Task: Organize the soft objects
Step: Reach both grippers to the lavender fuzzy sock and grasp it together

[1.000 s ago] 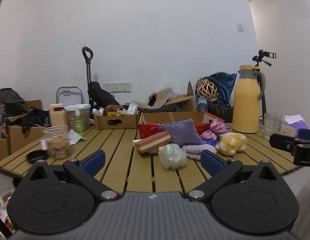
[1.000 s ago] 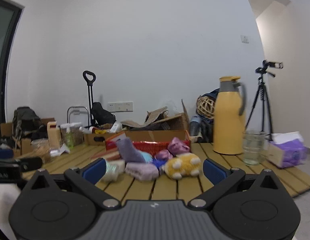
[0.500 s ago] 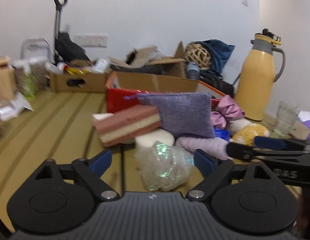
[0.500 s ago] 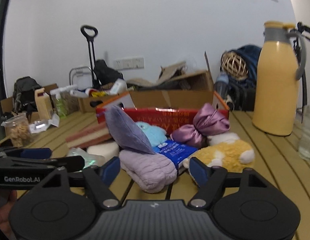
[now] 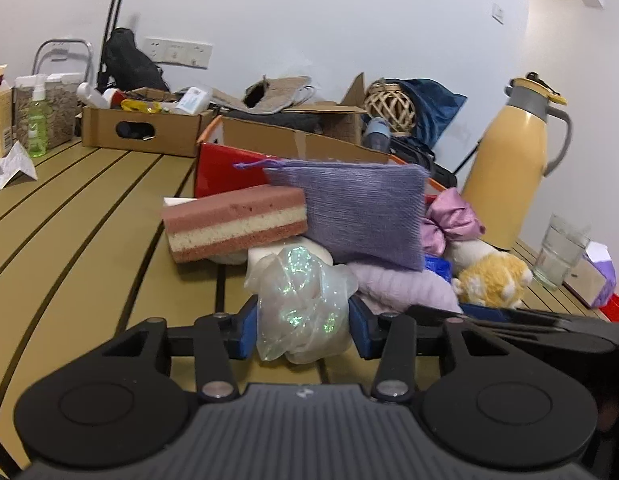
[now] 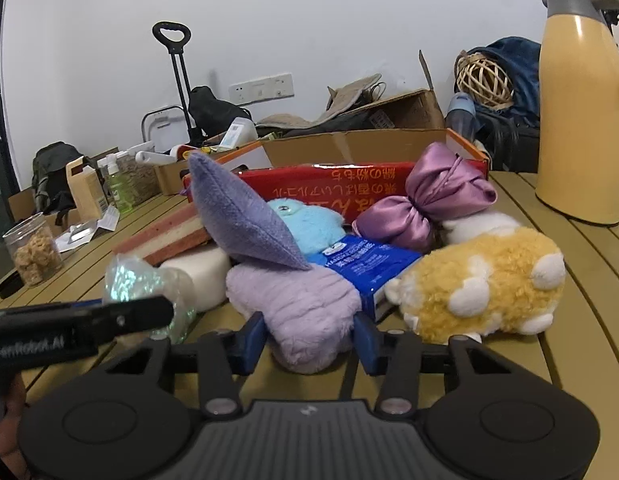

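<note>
We have the slatted yellow-brown wooden table [image 5: 89, 208] under everything, and the open red cardboard box [image 6: 333, 184] standing just behind a tangled heap of soft things. The biggest worry is that heap: the purple knitted pouch [image 5: 361, 208] leans on the pink-and-cream layered sponge [image 5: 233, 222], so we judge any tug could topple both. The yellow-and-white plush toy [image 6: 481, 288] sits just beside the right gripper [image 6: 309, 332], whose jaws stand narrow on either side of the lilac fluffy fabric roll [image 6: 305, 312], apparently touching it; a lift may drag the blue tissue packet [image 6: 365, 260] lying against it. The left gripper [image 5: 303, 326] brackets the iridescent crinkly plastic bundle [image 5: 301, 300], jaws narrow against it. That slippery film could squirt free. The two grippers are close, so they could collide.
</note>
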Available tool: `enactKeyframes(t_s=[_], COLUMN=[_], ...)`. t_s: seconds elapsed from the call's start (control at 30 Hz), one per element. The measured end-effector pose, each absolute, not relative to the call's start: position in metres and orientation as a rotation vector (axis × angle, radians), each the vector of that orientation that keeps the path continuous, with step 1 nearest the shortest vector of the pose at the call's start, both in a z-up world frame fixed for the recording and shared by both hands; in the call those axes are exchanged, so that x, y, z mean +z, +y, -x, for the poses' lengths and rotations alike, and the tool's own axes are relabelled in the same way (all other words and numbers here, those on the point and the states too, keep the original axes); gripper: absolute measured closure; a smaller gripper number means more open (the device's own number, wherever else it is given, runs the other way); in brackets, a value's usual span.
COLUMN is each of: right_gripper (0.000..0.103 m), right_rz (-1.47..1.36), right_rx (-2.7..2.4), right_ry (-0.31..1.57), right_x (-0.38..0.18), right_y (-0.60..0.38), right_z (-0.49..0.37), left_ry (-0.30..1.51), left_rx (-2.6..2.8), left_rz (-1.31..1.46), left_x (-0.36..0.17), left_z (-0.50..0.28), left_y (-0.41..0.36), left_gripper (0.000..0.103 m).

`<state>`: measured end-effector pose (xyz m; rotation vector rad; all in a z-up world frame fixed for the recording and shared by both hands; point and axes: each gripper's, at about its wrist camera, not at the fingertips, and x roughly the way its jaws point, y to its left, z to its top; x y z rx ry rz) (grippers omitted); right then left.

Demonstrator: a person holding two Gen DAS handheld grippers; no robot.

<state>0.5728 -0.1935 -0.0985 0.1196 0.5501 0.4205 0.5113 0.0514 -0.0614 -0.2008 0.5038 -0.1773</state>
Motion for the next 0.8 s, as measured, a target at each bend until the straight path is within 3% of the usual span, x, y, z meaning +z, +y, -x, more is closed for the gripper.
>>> enactKeyframes(t_s=[0.13, 0.37, 0.43, 0.5, 0.6, 0.7, 0.77, 0.8], right_gripper=[0.068, 0.067, 0.062, 0.058, 0.057, 0.057, 0.058, 0.067], right_rz=[-0.134, -0.124, -0.138, -0.129, -0.131, -0.148, -0.149, -0.155], right_rx=[0.439, 0.469, 0.464, 0.438, 0.425, 0.433, 0.45, 0.465], right_ry=[0.553, 0.557, 0.56, 0.55, 0.533, 0.527, 0.534, 0.542], right_x=[-0.101, -0.097, -0.098, -0.096, -0.091, -0.089, -0.09, -0.091], right_y=[-0.2, -0.221, -0.229, -0.232, -0.237, -0.241, -0.239, -0.237], right_z=[-0.57, -0.547, -0.541, -0.536, -0.533, -0.534, -0.541, -0.545], left_ry=[0.506, 0.488, 0.49, 0.498, 0.467, 0.362, 0.318, 0.307], left_rx=[-0.171, -0.135, -0.129, -0.138, -0.119, -0.079, -0.073, -0.083], left_rz=[0.193, 0.164, 0.147, 0.134, 0.122, 0.083, 0.048, 0.041], left_x=[-0.063, -0.064, -0.065, -0.066, -0.063, -0.056, -0.049, -0.045], left_z=[-0.512, -0.504, -0.504, -0.504, -0.494, -0.475, -0.469, -0.467], left_y=[0.05, 0.052, 0.05, 0.045, 0.041, 0.037, 0.03, 0.027], left_gripper=[0.057, 0.053, 0.042, 0.04, 0.023, 0.025, 0.037, 0.043])
